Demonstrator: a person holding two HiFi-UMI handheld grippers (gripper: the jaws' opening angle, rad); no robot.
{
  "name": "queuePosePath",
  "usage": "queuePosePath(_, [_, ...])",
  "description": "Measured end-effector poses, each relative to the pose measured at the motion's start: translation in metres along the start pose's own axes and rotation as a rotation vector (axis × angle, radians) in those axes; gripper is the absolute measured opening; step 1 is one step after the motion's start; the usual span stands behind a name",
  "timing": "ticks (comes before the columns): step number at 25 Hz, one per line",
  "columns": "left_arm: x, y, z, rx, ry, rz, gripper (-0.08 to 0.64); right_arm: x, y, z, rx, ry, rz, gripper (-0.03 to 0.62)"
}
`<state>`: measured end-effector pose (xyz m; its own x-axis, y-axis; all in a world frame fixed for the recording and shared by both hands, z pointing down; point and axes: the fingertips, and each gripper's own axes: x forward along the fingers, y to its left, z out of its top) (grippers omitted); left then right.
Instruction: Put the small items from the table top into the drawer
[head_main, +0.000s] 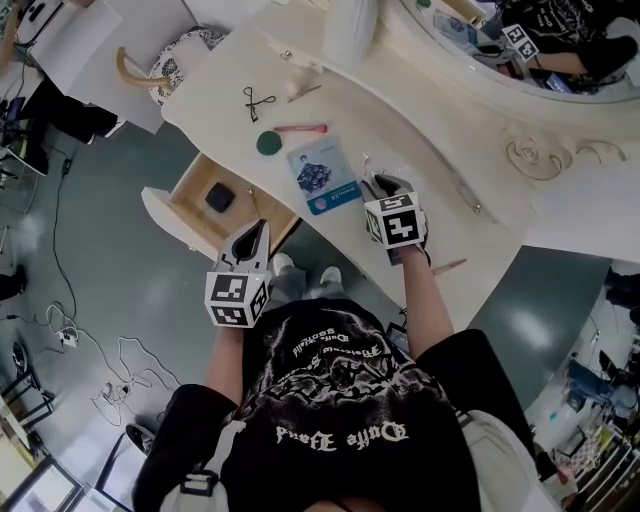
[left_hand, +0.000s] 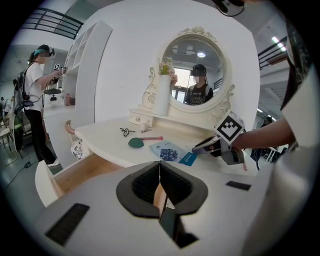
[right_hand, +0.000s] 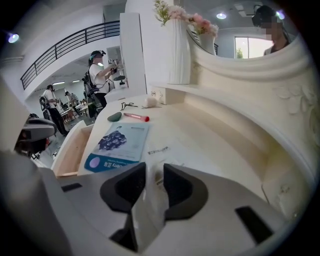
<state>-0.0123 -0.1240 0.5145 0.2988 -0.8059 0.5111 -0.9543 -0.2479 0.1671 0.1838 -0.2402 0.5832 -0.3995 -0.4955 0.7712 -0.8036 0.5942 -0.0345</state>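
The right gripper (right_hand: 155, 169) is recorded at lower centre of its view, fingers set narrowly apart. A thin clear packet (right_hand: 160, 152) on the table top (right_hand: 225, 145) is seen running into the gap; pad contact is not resolved. A blue sachet (right_hand: 117, 147) is noted just upper left of the fingers. The left gripper (left_hand: 160, 167) is closed, fingers together and empty, beside the open drawer (left_hand: 75, 172).

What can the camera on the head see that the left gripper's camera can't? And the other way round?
Only the head view shows the dark thing lying inside the open drawer; the left gripper view sees into the drawer, but not that thing. Only the left gripper view shows a person standing far off at the left, and the left gripper with its jaws pressed together. Both views show the blue packet, the green puff, the pink tube and the right gripper over the table top.
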Motion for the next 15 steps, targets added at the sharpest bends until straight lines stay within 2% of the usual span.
queuePosePath(3, [-0.002, 0.001, -0.001, -0.003, -0.002, 0.003, 0.015, 0.0, -0.006, -0.001, 0.008, -0.004, -0.028, 0.047])
queuePosePath(4, [-0.003, 0.002, -0.001, -0.004, -0.003, 0.005, 0.015, 0.0, -0.007, -0.001, 0.008, -0.003, -0.028, 0.037])
queuePosePath(15, [-0.012, 0.004, 0.0, -0.007, -0.015, 0.004, 0.015, -0.009, -0.005, 0.008, -0.085, -0.021, -0.089, 0.029])
